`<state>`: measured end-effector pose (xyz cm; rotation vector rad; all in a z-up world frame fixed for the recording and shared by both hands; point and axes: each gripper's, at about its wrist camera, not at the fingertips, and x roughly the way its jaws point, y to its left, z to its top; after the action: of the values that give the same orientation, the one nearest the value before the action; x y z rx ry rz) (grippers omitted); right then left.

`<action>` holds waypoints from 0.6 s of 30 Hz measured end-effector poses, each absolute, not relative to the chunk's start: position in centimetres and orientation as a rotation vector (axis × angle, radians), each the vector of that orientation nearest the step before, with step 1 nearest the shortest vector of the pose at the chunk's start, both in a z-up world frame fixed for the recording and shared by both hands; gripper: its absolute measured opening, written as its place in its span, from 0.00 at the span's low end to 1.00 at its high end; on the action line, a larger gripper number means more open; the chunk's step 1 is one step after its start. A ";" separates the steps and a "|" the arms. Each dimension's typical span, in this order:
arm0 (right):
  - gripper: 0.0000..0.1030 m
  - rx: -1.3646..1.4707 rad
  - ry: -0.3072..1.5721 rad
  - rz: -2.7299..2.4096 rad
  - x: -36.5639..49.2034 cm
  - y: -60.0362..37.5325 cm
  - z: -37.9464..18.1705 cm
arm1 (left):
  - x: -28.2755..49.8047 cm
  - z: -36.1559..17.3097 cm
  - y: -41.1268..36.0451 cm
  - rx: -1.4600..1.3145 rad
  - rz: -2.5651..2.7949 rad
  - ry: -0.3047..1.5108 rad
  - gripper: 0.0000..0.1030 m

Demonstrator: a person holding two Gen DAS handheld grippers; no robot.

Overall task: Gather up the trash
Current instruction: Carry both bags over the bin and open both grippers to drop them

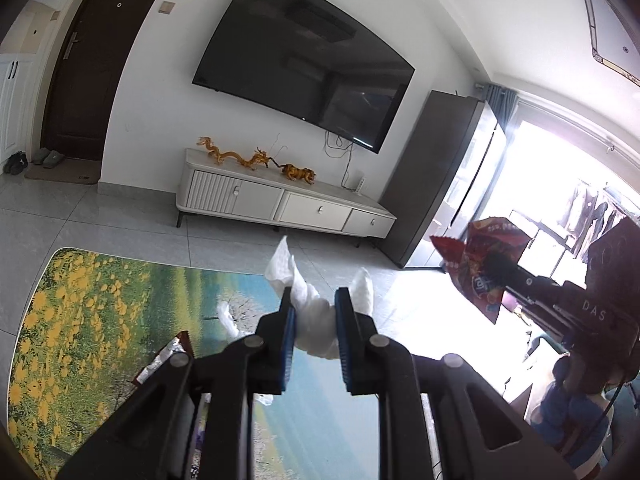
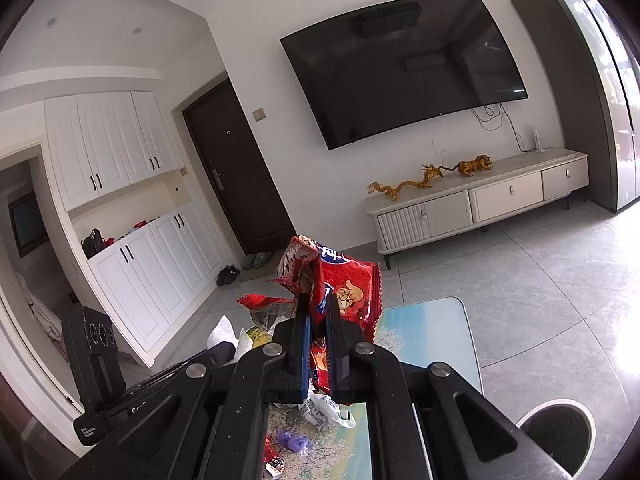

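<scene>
My left gripper [image 1: 314, 300] is shut on a crumpled white tissue [image 1: 316, 320] and holds it above the picture-topped table [image 1: 80, 320]. My right gripper [image 2: 318, 306] is shut on a red snack wrapper [image 2: 344, 284], lifted above the table [image 2: 432, 332]. The wrapper [image 1: 480, 264] and right gripper also show at the right of the left wrist view. More trash lies on the table: a silver-lined wrapper [image 1: 164, 360], a red wrapper [image 2: 264, 302], white paper [image 2: 328, 410], a purple scrap [image 2: 294, 442].
A round dark bin [image 2: 556, 428] stands at the table's right. A TV [image 1: 304, 64] hangs over a white cabinet [image 1: 280, 204] with orange figurines. A dark door [image 2: 236, 176], white cupboards [image 2: 132, 200] and shoes are at left. The floor is grey tile.
</scene>
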<state>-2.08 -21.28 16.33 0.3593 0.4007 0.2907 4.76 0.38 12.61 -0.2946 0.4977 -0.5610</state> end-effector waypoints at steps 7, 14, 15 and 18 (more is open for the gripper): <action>0.06 0.406 0.434 0.141 -3.7 -27.3 13.1 | 5.0 12.1 -5.7 -0.261 -0.644 0.538 0.17; 0.06 0.475 0.506 -0.049 -4.7 -35.3 8.1 | 6.2 8.9 -14.2 -0.214 -0.756 0.644 0.17; 0.06 0.486 0.518 -0.076 -4.9 -36.4 7.4 | 6.4 8.3 -15.5 -0.205 -0.773 0.661 0.17; 0.06 0.519 0.559 -0.157 -5.2 -39.5 4.7 | 6.8 6.4 -19.6 -0.169 -0.816 0.719 0.17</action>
<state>-5.24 -39.53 4.65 0.5186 0.5586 -0.1569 6.81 -19.63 6.35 -0.1690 0.7186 -0.8162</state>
